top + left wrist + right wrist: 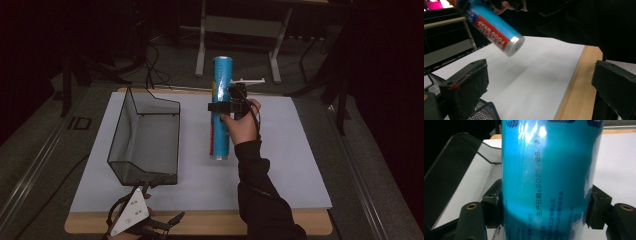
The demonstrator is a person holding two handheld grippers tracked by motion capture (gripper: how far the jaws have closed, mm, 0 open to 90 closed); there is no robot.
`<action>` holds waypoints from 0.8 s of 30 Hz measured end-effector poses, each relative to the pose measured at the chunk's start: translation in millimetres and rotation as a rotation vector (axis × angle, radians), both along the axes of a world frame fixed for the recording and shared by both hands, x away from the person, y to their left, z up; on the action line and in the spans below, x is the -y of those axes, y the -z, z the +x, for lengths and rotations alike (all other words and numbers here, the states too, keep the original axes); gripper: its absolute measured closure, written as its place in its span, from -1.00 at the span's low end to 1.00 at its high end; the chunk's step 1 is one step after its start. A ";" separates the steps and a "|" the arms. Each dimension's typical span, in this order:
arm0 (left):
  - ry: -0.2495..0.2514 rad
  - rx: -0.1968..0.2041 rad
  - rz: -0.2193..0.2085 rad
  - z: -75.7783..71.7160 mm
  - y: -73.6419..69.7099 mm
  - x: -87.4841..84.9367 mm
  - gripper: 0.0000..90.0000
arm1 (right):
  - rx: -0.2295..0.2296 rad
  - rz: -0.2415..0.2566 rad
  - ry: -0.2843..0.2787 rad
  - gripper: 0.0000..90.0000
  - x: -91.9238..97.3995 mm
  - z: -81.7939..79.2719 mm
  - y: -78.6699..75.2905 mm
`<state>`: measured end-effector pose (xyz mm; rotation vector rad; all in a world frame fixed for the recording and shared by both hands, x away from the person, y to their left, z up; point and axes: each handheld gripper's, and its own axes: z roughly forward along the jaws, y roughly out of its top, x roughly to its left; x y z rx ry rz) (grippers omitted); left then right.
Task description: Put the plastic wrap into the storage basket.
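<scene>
We hold the blue can in the air, right of the mesh basket, our right gripper clamped across its middle; our left gripper waits spread and empty at the basket's near end. The glossy can may slip or swing, and its low end could clip the basket rim

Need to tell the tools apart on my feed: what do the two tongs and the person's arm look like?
Left tongs: black, with a grey three-cornered plate on top and trailing black cables. Right tongs: black body, black cable, thick black pads, brass-coloured screw holes. Right arm in a long black sleeve.
</scene>
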<state>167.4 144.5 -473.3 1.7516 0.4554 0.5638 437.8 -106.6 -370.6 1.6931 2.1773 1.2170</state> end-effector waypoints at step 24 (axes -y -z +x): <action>-0.011 0.013 -0.007 -5.0 -2.1 -3.6 -0.97 | 0.101 0.103 -0.158 -0.30 -116.4 -10.1 2.1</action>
